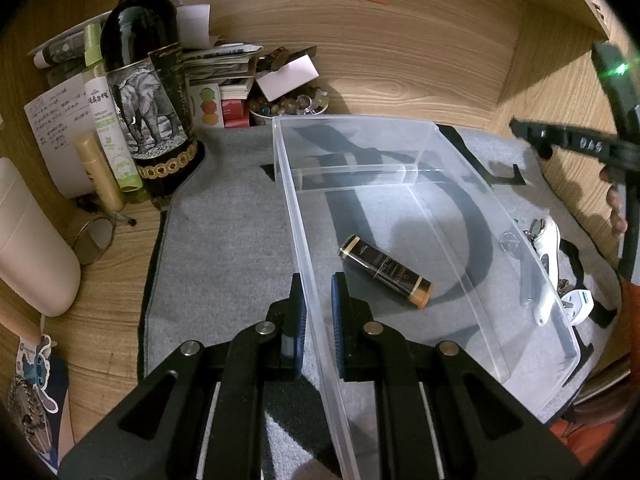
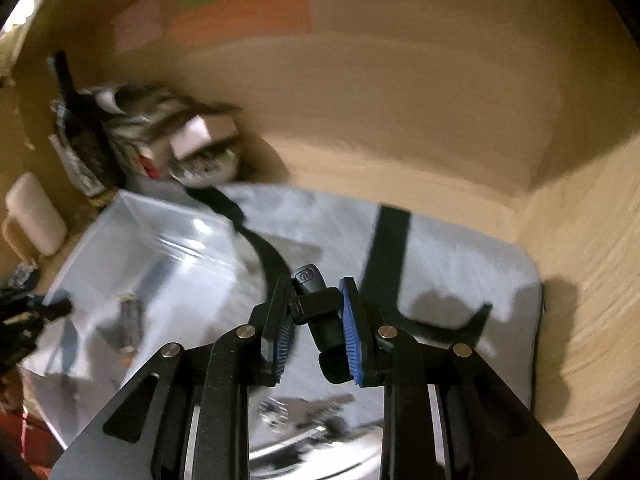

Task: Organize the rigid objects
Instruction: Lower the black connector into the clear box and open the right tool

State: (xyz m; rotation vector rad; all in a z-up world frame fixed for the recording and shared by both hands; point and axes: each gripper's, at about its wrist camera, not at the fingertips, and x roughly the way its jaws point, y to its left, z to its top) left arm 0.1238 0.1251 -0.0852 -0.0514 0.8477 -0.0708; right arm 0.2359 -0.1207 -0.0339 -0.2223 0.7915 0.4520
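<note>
A clear plastic bin (image 1: 472,216) stands on a grey mat (image 1: 224,240). A black and gold tube (image 1: 386,270) lies inside it. My left gripper (image 1: 319,312) is shut on the bin's left wall, one finger on each side. My right gripper (image 2: 316,316) is shut on a small black device with a power button (image 2: 316,308) and holds it above the mat, right of the bin (image 2: 132,248). The right wrist view is blurred by motion. The right gripper also shows at the right edge of the left wrist view (image 1: 568,144).
A wine bottle with an elephant label (image 1: 148,92), slim bottles (image 1: 108,128), papers and a bowl of beads (image 1: 288,106) crowd the back left. A pink container (image 1: 32,248) lies at left. White tools and keys (image 1: 548,264) lie right of the bin. Wooden walls enclose the desk.
</note>
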